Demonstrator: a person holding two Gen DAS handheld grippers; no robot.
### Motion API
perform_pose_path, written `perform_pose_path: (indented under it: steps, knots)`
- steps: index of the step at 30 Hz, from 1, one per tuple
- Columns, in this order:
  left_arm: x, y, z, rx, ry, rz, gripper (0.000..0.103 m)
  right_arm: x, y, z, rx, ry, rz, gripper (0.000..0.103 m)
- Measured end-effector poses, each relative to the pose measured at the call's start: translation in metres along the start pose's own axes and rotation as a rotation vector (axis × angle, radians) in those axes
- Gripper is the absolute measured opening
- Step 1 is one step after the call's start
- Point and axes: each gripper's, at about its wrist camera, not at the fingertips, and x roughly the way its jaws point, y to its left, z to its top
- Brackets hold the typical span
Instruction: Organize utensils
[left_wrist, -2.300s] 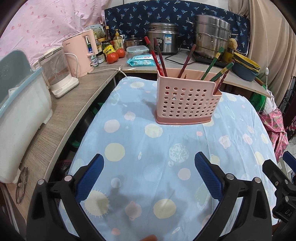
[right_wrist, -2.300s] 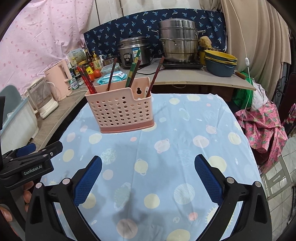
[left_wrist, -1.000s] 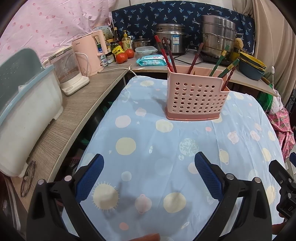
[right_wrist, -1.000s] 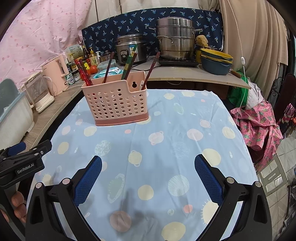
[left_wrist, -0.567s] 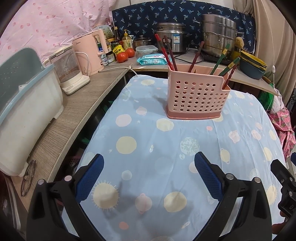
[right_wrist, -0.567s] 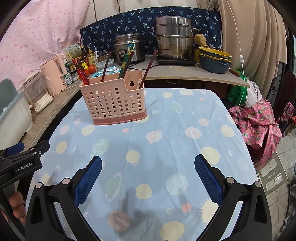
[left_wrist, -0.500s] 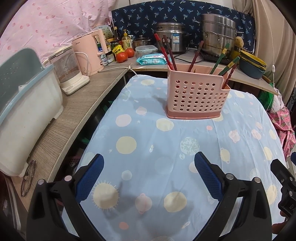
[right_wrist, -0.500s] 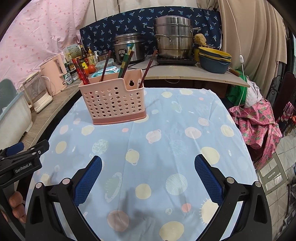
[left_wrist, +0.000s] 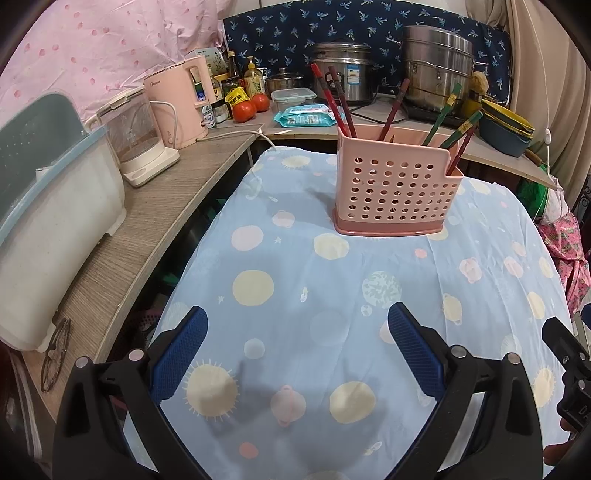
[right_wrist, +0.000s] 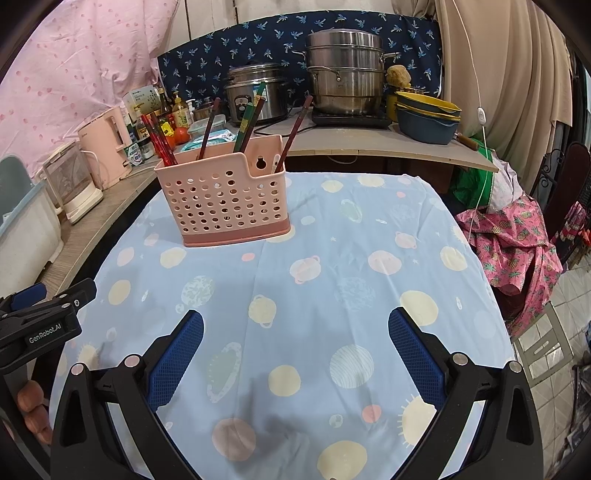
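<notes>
A pink perforated utensil holder (left_wrist: 395, 192) (right_wrist: 225, 199) stands upright on the blue planet-print tablecloth (left_wrist: 295, 288) (right_wrist: 332, 266), toward the far side. Several chopsticks lean out of it: red ones (left_wrist: 334, 99) (right_wrist: 159, 142) at its left end, a brown one (left_wrist: 395, 105) in the middle, green-tipped ones (left_wrist: 461, 127) (right_wrist: 253, 114) toward the right. My left gripper (left_wrist: 295, 350) hovers open over the near cloth, holding nothing. My right gripper (right_wrist: 295, 350) is open too, well short of the holder. The left gripper's body (right_wrist: 40, 325) shows at the right wrist view's left edge.
A wooden counter (left_wrist: 147, 221) runs along the left with a white tub (left_wrist: 51, 221), a clear kettle (left_wrist: 136, 144), a pink kettle (left_wrist: 181, 103) and eyeglasses (left_wrist: 55, 354). Pots (right_wrist: 347, 74), bowls (right_wrist: 428, 114) and tomatoes (left_wrist: 247, 109) fill the back counter. Pink cloth (right_wrist: 513, 243) lies right.
Both grippers have drawn back a little from the holder since the earliest frames, then held nearly still. The holder and chopsticks have not moved. Both grippers stay open.
</notes>
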Motion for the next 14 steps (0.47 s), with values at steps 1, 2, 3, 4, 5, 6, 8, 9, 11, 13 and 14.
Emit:
perform_pose_path:
  steps: [1, 2, 3, 4, 5, 6, 8, 9, 11, 13, 14]
  knots:
    - [0.0001, 0.0002, 0.0000, 0.000, 0.000, 0.001, 0.094, 0.0001, -0.0001, 0.0001, 0.000, 0.000, 0.000, 0.096]
    - [0.0004, 0.0007, 0.0000, -0.001, 0.000, 0.001, 0.094, 0.0002, -0.0001, 0.0000, 0.000, 0.000, 0.000, 0.096]
    - [0.0005, 0.0010, -0.0001, 0.000, 0.000, 0.001, 0.094, 0.0006, -0.0004, -0.0002, 0.000, 0.001, 0.000, 0.096]
    - [0.0008, 0.0013, 0.0000, 0.000, 0.000, 0.002, 0.094, 0.0006, -0.0003, -0.0001, 0.001, 0.000, 0.000, 0.096]
    - [0.0007, 0.0013, 0.0001, -0.001, 0.000, 0.001, 0.094, 0.0007, -0.0004, -0.0001, 0.001, 0.000, 0.000, 0.096]
    - [0.0010, 0.0018, 0.0001, -0.002, 0.001, 0.002, 0.094, 0.0009, -0.0005, -0.0003, 0.001, 0.000, 0.000, 0.096]
    - [0.0000, 0.0024, -0.0001, -0.006, -0.008, 0.008, 0.094, 0.0008, -0.0005, 0.0000, 0.001, 0.001, -0.001, 0.096]
    - [-0.0002, 0.0029, 0.0000, -0.005, -0.011, 0.009, 0.094, 0.0008, -0.0005, 0.0000, 0.001, 0.001, 0.000, 0.096]
    - [0.0003, 0.0037, 0.0006, -0.002, -0.013, 0.005, 0.094, 0.0012, -0.0009, -0.0002, 0.003, 0.002, -0.001, 0.096]
    - [0.0010, 0.0046, 0.0011, -0.004, -0.012, 0.003, 0.094, 0.0032, -0.0018, -0.0001, 0.004, 0.004, -0.002, 0.096]
    - [0.0016, 0.0049, 0.0013, -0.006, -0.009, 0.002, 0.094, 0.0037, -0.0020, -0.0002, 0.004, 0.005, -0.002, 0.096]
